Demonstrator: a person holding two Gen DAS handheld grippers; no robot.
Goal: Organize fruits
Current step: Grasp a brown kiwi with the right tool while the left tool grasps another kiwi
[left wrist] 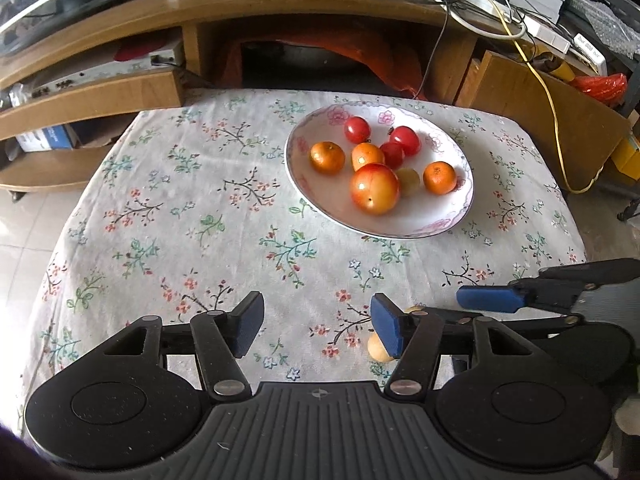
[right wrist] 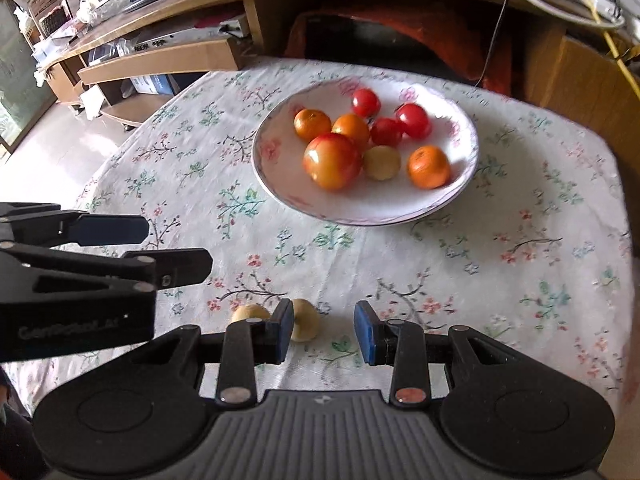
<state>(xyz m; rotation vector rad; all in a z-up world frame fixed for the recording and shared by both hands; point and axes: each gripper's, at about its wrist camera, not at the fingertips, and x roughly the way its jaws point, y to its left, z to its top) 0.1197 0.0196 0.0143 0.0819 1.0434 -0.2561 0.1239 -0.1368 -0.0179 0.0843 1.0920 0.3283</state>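
Left wrist view: my left gripper (left wrist: 316,324) hangs low over the near part of the surface (left wrist: 168,216), its blue pads spread wide with only flowered cloth between them. Just past its right pad I see part of a pale yellow fruit (left wrist: 378,350) lying on the cloth, mostly hidden behind the finger. Further right, the right gripper (left wrist: 492,298) pokes in from the edge, only one blue pad clearly visible from here. On the far right half of the surface sits the plate (left wrist: 320,196), holding three small red fruits (left wrist: 357,129), three oranges (left wrist: 327,157), one big red-orange fruit (left wrist: 375,188) at the near side, and a small yellow one (left wrist: 409,181) tucked beside it.

In the right wrist view, the left gripper (right wrist: 116,248) reaches in from the left, jaws apart. My right gripper (right wrist: 323,330) is near the surface (right wrist: 520,248), its jaws set wide and empty. Two pale fruits lie on the cloth here: one (right wrist: 250,313) just left of the left pad, partly covered by the finger, and the other (right wrist: 306,325) just inside that pad, seemingly touching it, with clear space to the right pad. The plate (right wrist: 360,212) stands farther off, centre-right, well apart from both loose fruits.
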